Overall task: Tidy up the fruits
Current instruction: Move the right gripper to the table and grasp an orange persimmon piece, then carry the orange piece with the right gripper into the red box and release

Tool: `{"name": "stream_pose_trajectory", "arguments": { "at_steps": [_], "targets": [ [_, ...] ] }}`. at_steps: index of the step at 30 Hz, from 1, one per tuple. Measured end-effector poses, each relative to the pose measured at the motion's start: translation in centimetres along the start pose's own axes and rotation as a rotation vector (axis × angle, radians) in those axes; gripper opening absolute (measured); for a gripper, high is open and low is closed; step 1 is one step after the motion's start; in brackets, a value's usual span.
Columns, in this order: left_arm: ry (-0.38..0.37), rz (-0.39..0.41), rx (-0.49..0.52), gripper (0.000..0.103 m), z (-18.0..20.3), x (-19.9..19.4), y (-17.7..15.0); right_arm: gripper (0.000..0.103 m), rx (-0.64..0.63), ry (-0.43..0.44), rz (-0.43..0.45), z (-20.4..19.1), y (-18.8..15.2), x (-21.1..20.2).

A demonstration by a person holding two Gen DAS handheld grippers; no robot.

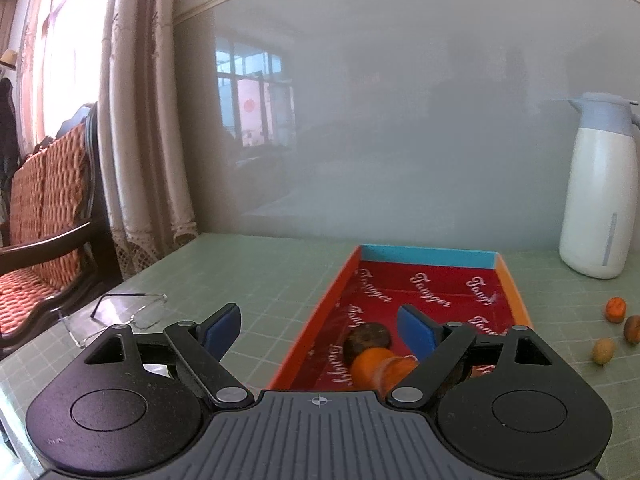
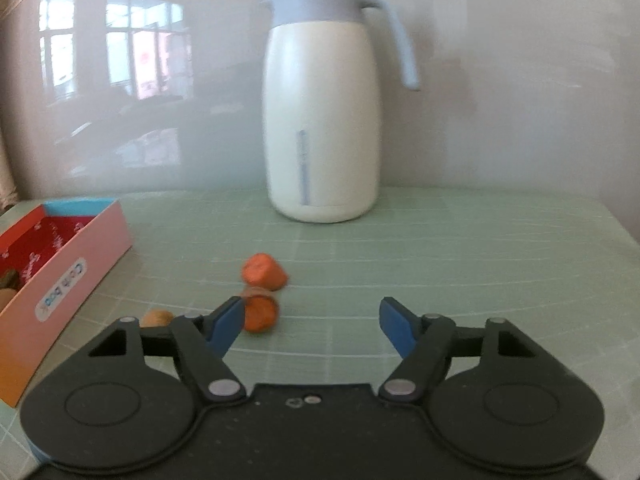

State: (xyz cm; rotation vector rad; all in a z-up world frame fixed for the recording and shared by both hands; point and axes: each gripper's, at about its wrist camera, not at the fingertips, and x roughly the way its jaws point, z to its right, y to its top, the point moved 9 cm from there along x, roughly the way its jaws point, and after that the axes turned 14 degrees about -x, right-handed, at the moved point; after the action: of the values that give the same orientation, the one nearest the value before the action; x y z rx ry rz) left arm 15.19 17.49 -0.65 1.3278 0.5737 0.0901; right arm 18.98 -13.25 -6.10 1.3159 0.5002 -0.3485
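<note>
From the left wrist, a shallow cardboard box [image 1: 516,280] with orange walls, a blue far end and a glossy red lettered floor lies on the pale green gridded mat [image 1: 260,276]; inside its near end rest a dull brown round fruit [image 1: 367,338] and a smooth orange one [image 1: 380,368], touching; the left gripper [image 1: 320,326] hangs tilted slightly down over the box's near left corner, jaws spread wide with nothing clamped, one blue pad outside the box wall, the other above the fruits; wire-framed glasses [image 1: 120,312] lie to the left, a smooth white jug [image 1: 596,200] with a grey-blue top stands far right, and three small fruits [image 1: 618,330] sit loose on the mat beyond the box.

From the right wrist, the right gripper [image 2: 312,320] points down toward the mat, jaws apart and empty; a blurred orange fruit [image 2: 260,312] lies just beside its left pad, another orange piece [image 2: 264,272] slightly farther, a tan nut-like one [image 2: 158,317] partly behind the left finger; the box, pink-sided here, sits at left; the jug stands upright straight ahead against the grey glossy wall [image 2: 500,100].
</note>
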Motion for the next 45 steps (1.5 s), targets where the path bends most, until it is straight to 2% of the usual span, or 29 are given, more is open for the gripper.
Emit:
{"name": "stream_pose_trajectory", "arguments": {
  "at_steps": [2, 10, 13, 15, 16, 29, 45],
  "targets": [
    [0.009, 0.000, -0.002, 0.085, -0.5, 0.0, 0.0, 0.067, -0.008, 0.016, -0.008, -0.8, 0.1, 0.8],
    [0.045, -0.013, -0.008, 0.085, -2.8, 0.6, -0.1, 0.062, -0.001, 0.037, -0.042, -2.1, 0.2, 3.1],
    [0.058, -0.013, -0.007, 0.085, -3.6, 0.7, -0.1, 0.050, -0.004, 0.043, -0.057, -2.6, 0.2, 3.8],
    [0.068, -0.014, -0.010, 0.085, -4.2, 0.9, -0.1, 0.032, -0.009, 0.045, -0.076, -2.8, 0.1, 4.3],
    [0.073, -0.016, -0.013, 0.085, -4.5, 1.0, -0.1, 0.029, -0.014, 0.039, -0.074, -2.9, 0.2, 4.3],
    [0.094, -0.019, -0.027, 0.085, -6.5, 0.9, 0.0, 0.029, 0.001, 0.064, -0.012, -4.1, 2.4, 2.6],
    [0.171, -0.040, -0.029, 0.085, -11.2, 1.2, -0.5, 0.029, -0.064, 0.213, 0.116, -13.4, 6.8, -0.2]
  ]
}}
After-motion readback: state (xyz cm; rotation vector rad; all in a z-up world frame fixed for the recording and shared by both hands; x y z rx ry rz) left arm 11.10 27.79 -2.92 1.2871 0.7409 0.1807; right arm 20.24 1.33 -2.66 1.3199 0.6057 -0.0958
